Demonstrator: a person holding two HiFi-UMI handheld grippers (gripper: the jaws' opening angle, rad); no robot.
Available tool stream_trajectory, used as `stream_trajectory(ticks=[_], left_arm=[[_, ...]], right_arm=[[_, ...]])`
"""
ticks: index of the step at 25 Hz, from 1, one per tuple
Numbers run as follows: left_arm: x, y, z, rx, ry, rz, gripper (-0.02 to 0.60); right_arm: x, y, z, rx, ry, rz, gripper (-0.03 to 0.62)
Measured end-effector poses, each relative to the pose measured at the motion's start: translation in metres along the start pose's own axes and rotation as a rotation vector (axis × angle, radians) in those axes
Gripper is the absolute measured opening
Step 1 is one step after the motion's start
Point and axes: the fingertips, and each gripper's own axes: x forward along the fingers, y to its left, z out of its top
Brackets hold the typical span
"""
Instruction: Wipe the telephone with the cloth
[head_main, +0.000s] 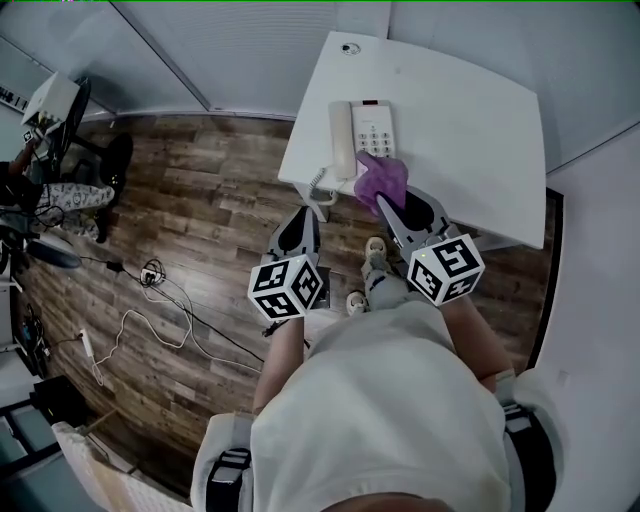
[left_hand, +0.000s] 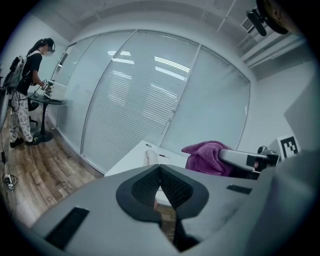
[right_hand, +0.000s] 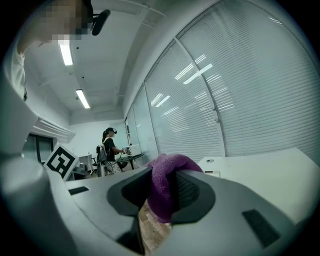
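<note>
Wood-plank floor, with a white table (head_main: 470, 130) set against glass walls with blinds. You stand at the table's near edge.

- The telephone (head_main: 362, 135) sits close to the table's near-left corner. Its handset lies along its left side and the keypad is on the right. Its coiled cord (head_main: 322, 190) hangs off the near edge.
- Your right gripper (head_main: 390, 208) pinches the purple cloth (head_main: 380, 180). In the right gripper view the fabric is bunched between the pads, which press on it.
- In the head view the cloth overlaps the telephone's near right end, at the table's near edge. Whether it touches the telephone cannot be judged.
- Your left gripper (head_main: 300, 215) is over the floor just off the near-left corner. Its fingers are pressed together with nothing between them.
- Loose cables (head_main: 150, 300) lie on the floor to the left.
- Another person (left_hand: 25, 95) stands at a dark round table farther back.
</note>
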Motion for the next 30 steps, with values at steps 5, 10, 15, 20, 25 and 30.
stream_trajectory(ticks=[5,10,15,20,25,30], left_arm=[[0.027,0.013,0.001,0.004,0.017,0.016,0.02],[0.042,0.021,0.017,-0.001,0.016,0.029,0.02],[0.104,0.025,0.029,0.01,0.034,0.035,0.02],[0.133,0.024,0.032,0.019,0.057,0.042,0.02],[0.149,0.028,0.037,-0.005,0.077,0.045,0.02],[0.167,0.029,0.045,0.022,0.084,0.062,0.02]], right_arm=[[0.029,-0.026,0.002,-0.003,0.004,0.002,0.12],[0.053,-0.036,0.016,-0.021,0.004,0.013,0.12],[0.104,-0.08,0.029,-0.033,0.009,0.036,0.12],[0.136,-0.101,0.037,-0.066,0.03,0.062,0.12],[0.166,-0.116,0.042,-0.071,0.048,0.079,0.12],[0.197,-0.136,0.043,-0.09,0.067,0.09,0.12]])
